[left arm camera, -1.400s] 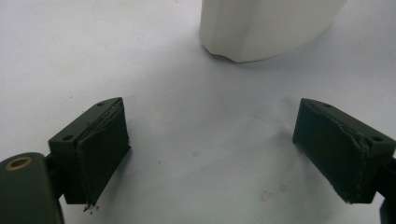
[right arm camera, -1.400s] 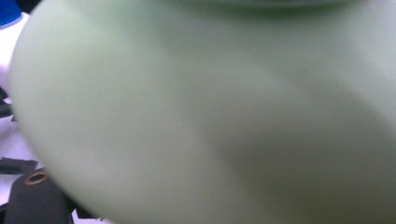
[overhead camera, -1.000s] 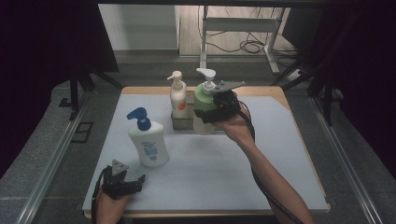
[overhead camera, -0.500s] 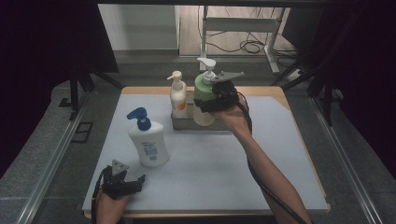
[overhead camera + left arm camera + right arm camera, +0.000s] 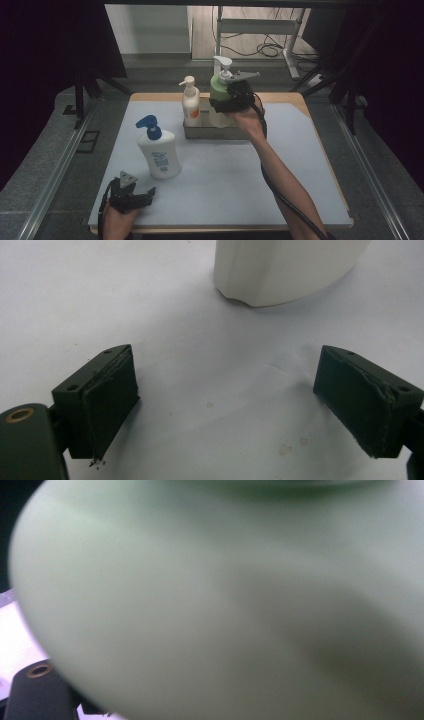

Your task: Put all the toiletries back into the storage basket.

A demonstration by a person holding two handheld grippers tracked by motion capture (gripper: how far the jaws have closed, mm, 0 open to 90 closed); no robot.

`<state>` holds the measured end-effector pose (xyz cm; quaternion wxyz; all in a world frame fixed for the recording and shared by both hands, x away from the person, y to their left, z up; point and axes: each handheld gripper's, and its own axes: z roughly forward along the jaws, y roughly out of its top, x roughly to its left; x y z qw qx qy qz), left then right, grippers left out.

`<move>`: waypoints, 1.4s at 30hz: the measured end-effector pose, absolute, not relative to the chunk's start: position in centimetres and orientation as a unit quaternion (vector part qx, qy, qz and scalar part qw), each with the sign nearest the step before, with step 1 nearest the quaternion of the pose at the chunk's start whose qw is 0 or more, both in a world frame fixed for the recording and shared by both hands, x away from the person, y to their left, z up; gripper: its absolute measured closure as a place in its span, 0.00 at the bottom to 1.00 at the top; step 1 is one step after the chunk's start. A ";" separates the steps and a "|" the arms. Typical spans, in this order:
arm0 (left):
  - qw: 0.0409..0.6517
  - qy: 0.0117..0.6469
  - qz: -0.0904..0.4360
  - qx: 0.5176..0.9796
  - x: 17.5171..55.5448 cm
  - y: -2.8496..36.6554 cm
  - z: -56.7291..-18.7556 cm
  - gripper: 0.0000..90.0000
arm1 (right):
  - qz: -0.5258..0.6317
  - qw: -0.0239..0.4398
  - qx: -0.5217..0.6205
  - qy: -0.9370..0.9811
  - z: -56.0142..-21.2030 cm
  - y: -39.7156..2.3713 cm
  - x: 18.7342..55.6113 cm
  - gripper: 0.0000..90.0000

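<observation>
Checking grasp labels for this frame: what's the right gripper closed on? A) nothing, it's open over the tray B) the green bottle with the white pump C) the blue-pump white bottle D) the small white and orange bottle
B: in the high view the right gripper clamps the green bottle above the grey tray, and pale green plastic presses up against its own camera.

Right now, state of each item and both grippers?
green bottle: upright, gripped, at the tray.
right gripper: shut on green bottle.
left gripper: open, nothing between jaws.
orange-label bottle: upright in tray.
blue-pump bottle: upright on mat.
tray: on mat.
</observation>
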<state>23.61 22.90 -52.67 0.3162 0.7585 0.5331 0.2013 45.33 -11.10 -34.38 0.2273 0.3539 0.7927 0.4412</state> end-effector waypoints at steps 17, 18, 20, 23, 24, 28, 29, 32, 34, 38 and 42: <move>0.316 0.533 0.201 0.759 23.6 22.9 -52.7 0.11 | 0.425 0.233 0.364 0.795 -36.4 -9.7 47.5 0.14; 0.316 0.533 0.201 0.759 23.6 22.9 -52.7 0.11 | 0.425 0.233 0.364 0.795 -36.4 -9.7 47.5 0.14; 0.316 0.533 0.201 0.759 23.6 22.9 -52.7 0.11 | 0.423 0.230 0.366 0.796 -36.9 -9.5 47.8 0.14; 0.316 0.533 0.201 0.759 23.6 22.9 -52.7 0.11 | 0.420 0.229 0.367 0.798 -37.4 -9.4 48.0 0.14; 0.316 0.533 0.201 0.759 23.6 22.9 -52.7 0.11 | 0.418 0.228 0.368 0.799 -37.5 -9.4 48.0 0.14; 0.316 0.533 0.201 0.759 23.6 22.9 -52.7 0.11 | 0.416 0.223 0.369 0.801 -37.8 -9.5 48.2 0.14; 0.316 0.533 0.201 0.759 23.6 22.9 -52.7 0.11 | 0.416 0.221 0.368 0.802 -37.9 -9.5 48.3 0.14; 0.316 0.533 0.201 0.759 23.6 22.9 -52.7 0.11 | 0.413 0.216 0.370 0.803 -38.1 -9.4 48.4 0.14; 0.316 0.533 0.201 0.759 23.6 22.9 -52.7 0.11 | 0.412 0.213 0.370 0.805 -38.3 -9.4 48.5 0.14; 0.315 0.532 0.201 0.759 23.6 22.9 -52.7 0.11 | 0.406 0.207 0.374 0.808 -38.8 -9.3 48.7 0.14; 0.316 0.532 0.201 0.759 23.6 22.9 -52.7 0.11 | 0.402 0.200 0.376 0.811 -39.4 -9.2 48.9 0.14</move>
